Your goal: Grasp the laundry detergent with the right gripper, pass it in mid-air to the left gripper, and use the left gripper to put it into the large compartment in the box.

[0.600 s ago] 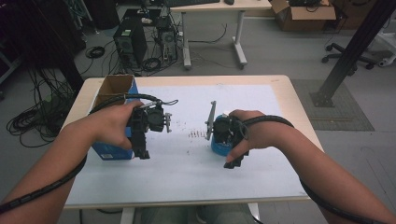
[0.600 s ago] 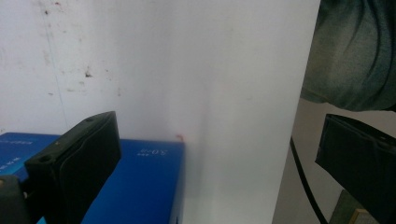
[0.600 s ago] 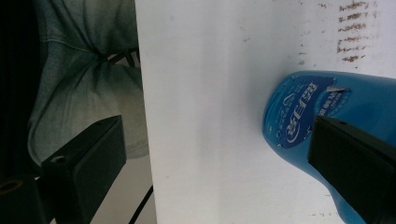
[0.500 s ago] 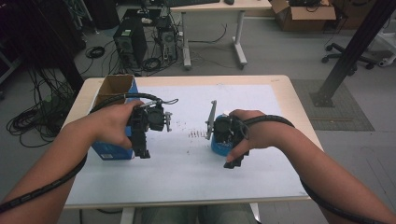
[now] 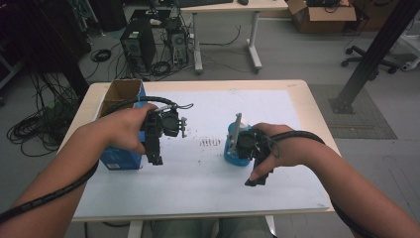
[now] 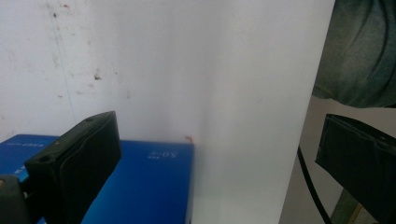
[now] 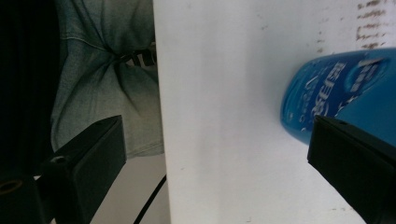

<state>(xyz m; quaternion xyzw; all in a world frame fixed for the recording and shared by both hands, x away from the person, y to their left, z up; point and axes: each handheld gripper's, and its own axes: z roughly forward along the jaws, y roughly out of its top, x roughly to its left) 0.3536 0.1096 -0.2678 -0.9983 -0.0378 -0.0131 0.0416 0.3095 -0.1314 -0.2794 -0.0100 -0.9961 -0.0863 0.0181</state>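
My left gripper hangs over the white table sheet, just right of a blue box, with its jaws pointing back towards the table's near edge. In the left gripper view my left gripper stands open and holds nothing, with the blue box low between the jaws and nearer the left one. My right gripper is held beside a blue container lying on the sheet. In the right gripper view my right gripper is open, and the blue container lies just beyond its right jaw.
The blue box joins an open cardboard box at the table's far left corner. A patch of dark marks sits mid-sheet. The person's trousers show past the table's near edge. Desks, computers and cables stand on the floor beyond.
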